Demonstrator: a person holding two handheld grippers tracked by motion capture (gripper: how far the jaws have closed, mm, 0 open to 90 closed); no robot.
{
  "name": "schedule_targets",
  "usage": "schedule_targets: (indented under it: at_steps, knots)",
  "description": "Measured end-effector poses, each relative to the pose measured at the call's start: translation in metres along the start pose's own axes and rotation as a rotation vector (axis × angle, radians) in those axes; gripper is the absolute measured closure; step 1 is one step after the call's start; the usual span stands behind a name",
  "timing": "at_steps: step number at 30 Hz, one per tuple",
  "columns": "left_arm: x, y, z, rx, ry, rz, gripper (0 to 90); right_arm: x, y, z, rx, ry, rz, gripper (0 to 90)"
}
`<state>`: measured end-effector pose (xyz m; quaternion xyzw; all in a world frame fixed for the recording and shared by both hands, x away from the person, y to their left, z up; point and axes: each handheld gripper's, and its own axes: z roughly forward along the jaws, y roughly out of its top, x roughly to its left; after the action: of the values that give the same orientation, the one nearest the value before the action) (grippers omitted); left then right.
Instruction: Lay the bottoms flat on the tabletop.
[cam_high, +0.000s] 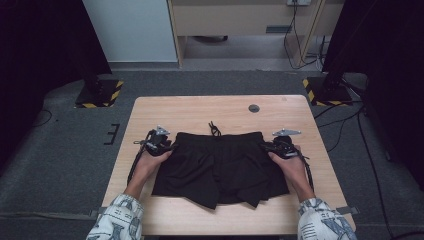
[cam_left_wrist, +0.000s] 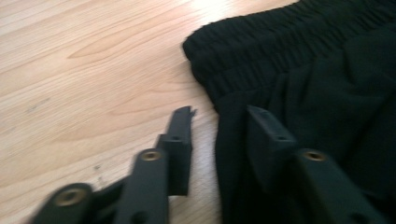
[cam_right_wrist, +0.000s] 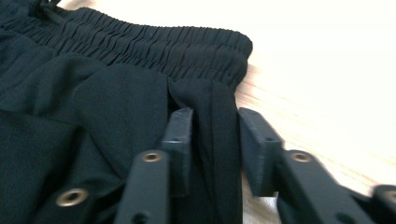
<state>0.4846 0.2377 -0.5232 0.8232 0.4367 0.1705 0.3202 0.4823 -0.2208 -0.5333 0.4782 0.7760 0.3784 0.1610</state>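
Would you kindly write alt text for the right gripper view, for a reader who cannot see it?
The right gripper straddles the side edge of black shorts just below the gathered elastic waistband, a fold of fabric standing between its two black jaws. Pale wooden table lies to the right, washed out by bright light.

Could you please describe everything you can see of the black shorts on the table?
The black shorts lie flat on the wooden table, their gathered elastic waistband on the far side and the leg hems toward the person. A drawstring pokes out past the waistband's middle. The fabric looks thin and smooth, with soft folds. The left gripper straddles one side edge just below the waistband, and the right gripper straddles the other, with a fold of cloth between its jaws.
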Motion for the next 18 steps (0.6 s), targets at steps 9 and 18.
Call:
schedule_targets:
  at_steps: [9, 18]
  knots:
    - [-0.006, 0.006, -0.015, -0.014, -0.014, 0.022, 88.6, 0.007, 0.01, -0.017, -0.029, 0.009, -0.051, 89.0]
    - [-0.02, 0.026, -0.063, -0.137, -0.01, 0.094, 88.9, 0.022, 0.025, -0.053, -0.126, 0.038, -0.101, 89.1]
